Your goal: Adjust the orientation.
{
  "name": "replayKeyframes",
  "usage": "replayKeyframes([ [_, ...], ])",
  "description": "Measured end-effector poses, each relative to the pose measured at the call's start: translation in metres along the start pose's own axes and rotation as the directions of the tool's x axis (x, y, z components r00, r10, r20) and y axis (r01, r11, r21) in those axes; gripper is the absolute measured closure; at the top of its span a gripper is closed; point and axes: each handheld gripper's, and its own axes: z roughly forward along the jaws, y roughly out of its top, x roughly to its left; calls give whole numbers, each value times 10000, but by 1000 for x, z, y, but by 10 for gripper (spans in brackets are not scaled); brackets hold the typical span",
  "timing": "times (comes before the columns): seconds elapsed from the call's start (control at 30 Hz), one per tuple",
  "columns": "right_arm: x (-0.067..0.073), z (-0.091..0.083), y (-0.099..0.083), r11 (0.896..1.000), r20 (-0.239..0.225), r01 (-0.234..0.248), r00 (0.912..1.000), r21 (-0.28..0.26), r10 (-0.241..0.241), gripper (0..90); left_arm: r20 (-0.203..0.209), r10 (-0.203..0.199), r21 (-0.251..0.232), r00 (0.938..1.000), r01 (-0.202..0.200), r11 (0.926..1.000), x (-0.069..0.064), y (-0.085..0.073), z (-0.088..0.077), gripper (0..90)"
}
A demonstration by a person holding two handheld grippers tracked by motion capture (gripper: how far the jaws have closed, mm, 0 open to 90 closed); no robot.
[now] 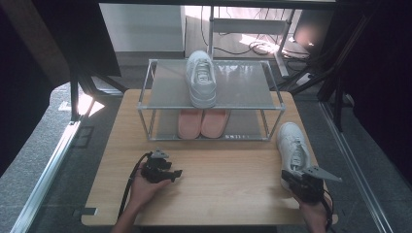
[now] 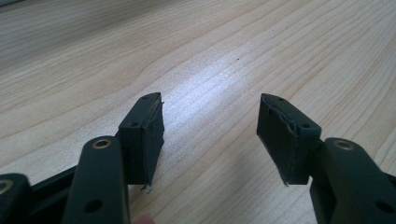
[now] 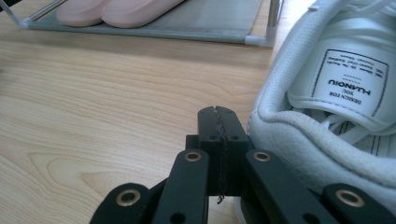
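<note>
Right gripper (image 3: 219, 114): the two black jaws are pressed flat together with nothing between them, tips just beside the padded heel collar of the white lace-up sneaker (image 3: 327, 93). Whether the jaw side touches the collar, we cannot tell.

Left gripper (image 2: 210, 126): jaws stand apart, empty, over bare wood (idle, by the look of it).

Risks, as we judge them:
- With jaws together, a push forward would shove the sneaker's heel instead of taking it; the shoe could swivel on the pale wooden table (image 1: 218, 194).
- The sneaker lies close to the table's right edge; a sideways nudge from the gripper could tip it off.
- A pinch on the soft collar alone may let the shoe droop toe-down and knock the frame on the way up.

Places, all reckoned from the metal-framed two-shelf shoe rack (image 1: 210, 99):
- The loose sneaker (image 1: 293, 148) lies on the table just off the rack's front right corner, toe toward the rack, heel toward us and the right gripper (image 1: 303, 187).
- Its white partner shoe (image 1: 201, 77) stands on the rack's top shelf, left of the middle, with free shelf to its right.
- A pair of pink slippers (image 1: 202, 122) sits on the lower shelf.
- The left gripper (image 1: 160, 171) hangs in front of the rack's left half, well apart from the sneaker.
</note>
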Motion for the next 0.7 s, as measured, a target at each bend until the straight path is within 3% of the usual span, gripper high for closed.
replayKeyframes([
  [0.43,-17,-17,-7,9996,388,-275,9989,-51,276,900,-9,38,60,10000,-37,10000,0,0,1,418],
  [0.7,-34,-29,-13,9972,790,-709,9942,-253,727,900,6,89,185,10000,-89,9998,0,-1,3,418],
])
